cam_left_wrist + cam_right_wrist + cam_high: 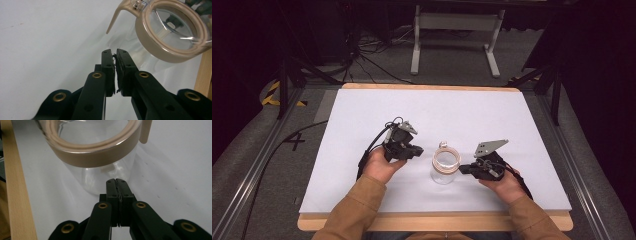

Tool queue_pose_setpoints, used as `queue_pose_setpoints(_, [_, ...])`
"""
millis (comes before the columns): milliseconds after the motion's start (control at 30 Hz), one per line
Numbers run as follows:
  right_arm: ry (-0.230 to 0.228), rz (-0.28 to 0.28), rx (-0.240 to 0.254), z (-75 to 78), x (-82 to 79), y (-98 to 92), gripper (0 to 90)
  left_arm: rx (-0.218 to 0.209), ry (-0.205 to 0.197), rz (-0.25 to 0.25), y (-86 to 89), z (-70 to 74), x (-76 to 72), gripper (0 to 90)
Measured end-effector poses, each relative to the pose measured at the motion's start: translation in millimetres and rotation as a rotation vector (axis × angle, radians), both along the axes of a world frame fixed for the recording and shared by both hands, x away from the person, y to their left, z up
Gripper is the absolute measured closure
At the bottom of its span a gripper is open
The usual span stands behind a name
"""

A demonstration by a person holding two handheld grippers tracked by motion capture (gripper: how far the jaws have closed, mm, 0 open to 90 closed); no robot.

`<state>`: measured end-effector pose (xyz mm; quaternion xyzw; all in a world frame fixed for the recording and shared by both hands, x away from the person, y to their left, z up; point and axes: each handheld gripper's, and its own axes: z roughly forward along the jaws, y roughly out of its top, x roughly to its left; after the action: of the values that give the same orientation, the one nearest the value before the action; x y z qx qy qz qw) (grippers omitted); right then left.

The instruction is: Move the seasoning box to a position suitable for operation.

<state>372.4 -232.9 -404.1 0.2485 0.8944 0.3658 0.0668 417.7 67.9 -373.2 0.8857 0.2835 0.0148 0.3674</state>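
A clear jar (445, 167) with a tan lid ring and a small latch tab stands upright on the white table top (362, 115), between both grippers. My left gripper (418, 149) sits just left of it, shut and holding nothing; in the left gripper view its jaws meet at the tips (114, 53), with the jar (172, 32) up and to the right. My right gripper (463, 169) is at the jar's right side, shut and empty; in the right gripper view its tips (116, 181) almost touch the glass wall of the jar (100, 157).
The white top lies on a wooden board whose front edge (432, 220) runs close to the person's sleeves. Beyond the far edge are a white stand's legs (454, 40) and cables (362, 55) on grey carpet. Metal rails flank both sides.
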Motion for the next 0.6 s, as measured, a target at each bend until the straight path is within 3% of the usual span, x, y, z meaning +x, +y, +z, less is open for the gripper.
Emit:
queue_pose_setpoints(167, [-0.025,0.000,-0.007,3.1,0.0,-1.9,89.4,-0.006,-0.001,0.003,1.7,2.2,0.0,83.8])
queue_pose_setpoints(400, [-0.081,-0.058,0.034,18.5,-2.5,-20.4,89.4,-0.111,-0.001,0.032,6.9,18.8,5.5,75.8])
queue_pose_setpoints(600, [-0.102,-0.098,0.062,24.3,-5.6,-34.2,89.4,-0.152,-0.024,0.021,4.1,29.0,9.5,76.7])
